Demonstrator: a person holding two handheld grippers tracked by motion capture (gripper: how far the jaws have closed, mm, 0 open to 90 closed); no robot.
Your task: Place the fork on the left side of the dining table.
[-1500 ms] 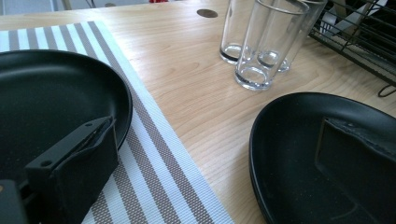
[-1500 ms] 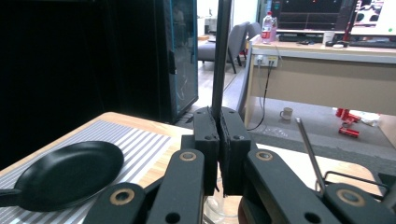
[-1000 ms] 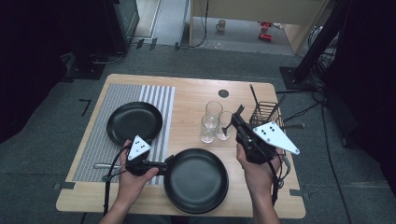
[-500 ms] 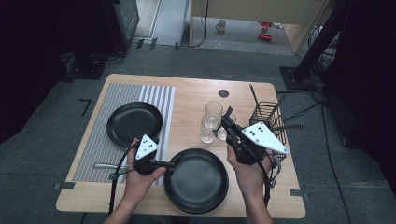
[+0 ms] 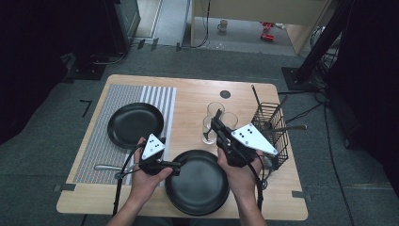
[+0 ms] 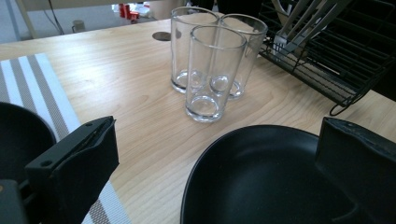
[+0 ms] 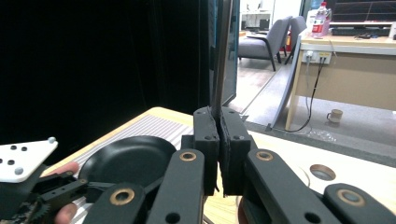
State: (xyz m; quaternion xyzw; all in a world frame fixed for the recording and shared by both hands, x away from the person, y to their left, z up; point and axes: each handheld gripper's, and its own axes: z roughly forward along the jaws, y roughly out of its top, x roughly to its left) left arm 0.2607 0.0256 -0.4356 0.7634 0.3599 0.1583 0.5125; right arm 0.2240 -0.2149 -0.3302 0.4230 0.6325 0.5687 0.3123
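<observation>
Right gripper (image 5: 217,115) shifted left over glasses (image 5: 215,122); left gripper (image 5: 176,165) edged right

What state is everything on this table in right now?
Left gripper: open.
Right gripper: shut on utensil.
Glasses: upright, empty.
Near plate: flat, empty.
Far plate: empty, on mat.
Basket: upright, holding cutlery.

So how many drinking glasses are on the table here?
3, bunched together mid-table beside the wire rack: the nearest glass stands in front, the left rear glass and the right rear glass behind it. The right gripper overlaps them from above.
</observation>
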